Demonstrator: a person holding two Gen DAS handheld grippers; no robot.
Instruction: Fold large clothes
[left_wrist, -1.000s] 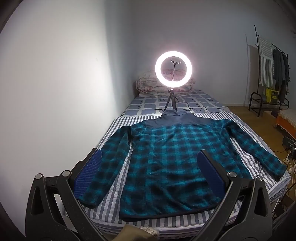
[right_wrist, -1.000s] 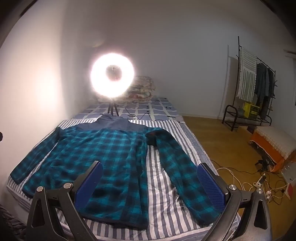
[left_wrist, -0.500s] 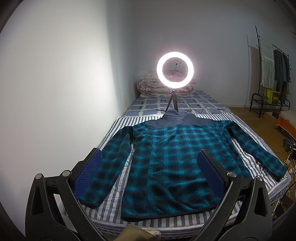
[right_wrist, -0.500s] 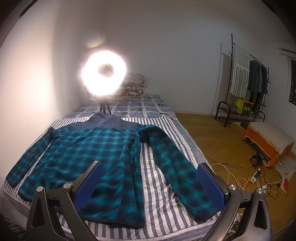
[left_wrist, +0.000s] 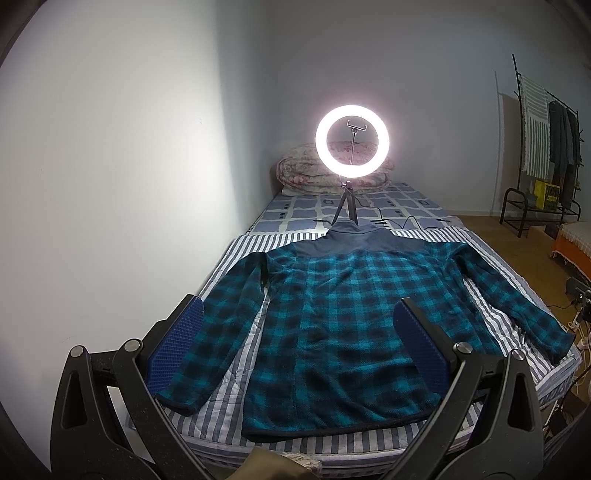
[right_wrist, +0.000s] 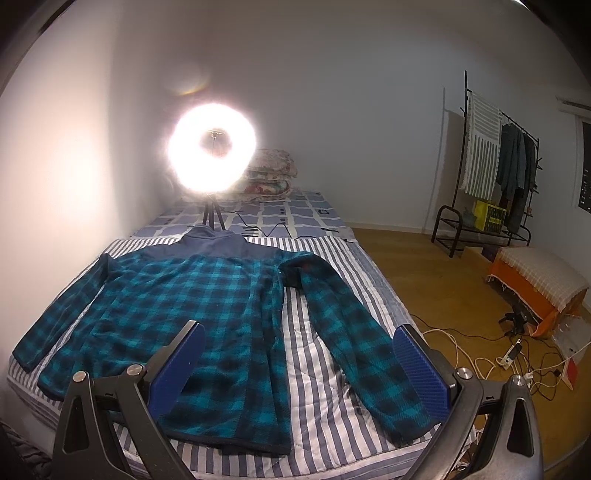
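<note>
A teal and black plaid fleece jacket (left_wrist: 343, 314) with a navy collar and yoke lies flat on the striped bed (left_wrist: 236, 247), both sleeves spread out. In the right wrist view the same jacket (right_wrist: 207, 306) fills the left of the bed, its right sleeve (right_wrist: 354, 343) reaching toward the bed's corner. My left gripper (left_wrist: 299, 332) hovers open above the jacket's hem, nothing between its blue pads. My right gripper (right_wrist: 299, 354) also hangs open over the strip of sheet between body and right sleeve, holding nothing.
A lit ring light on a tripod (left_wrist: 352, 142) stands on the bed behind the collar, with folded quilts (left_wrist: 306, 173) at the head. A wall runs along the bed's left. Right of the bed: wooden floor, cables (right_wrist: 480, 354), an orange box (right_wrist: 535, 284), a clothes rack (right_wrist: 495, 177).
Both grippers have drifted slightly; the right wrist view has swung a little to the right and lower toward the bed. The jacket has not moved and both grippers stay open.
</note>
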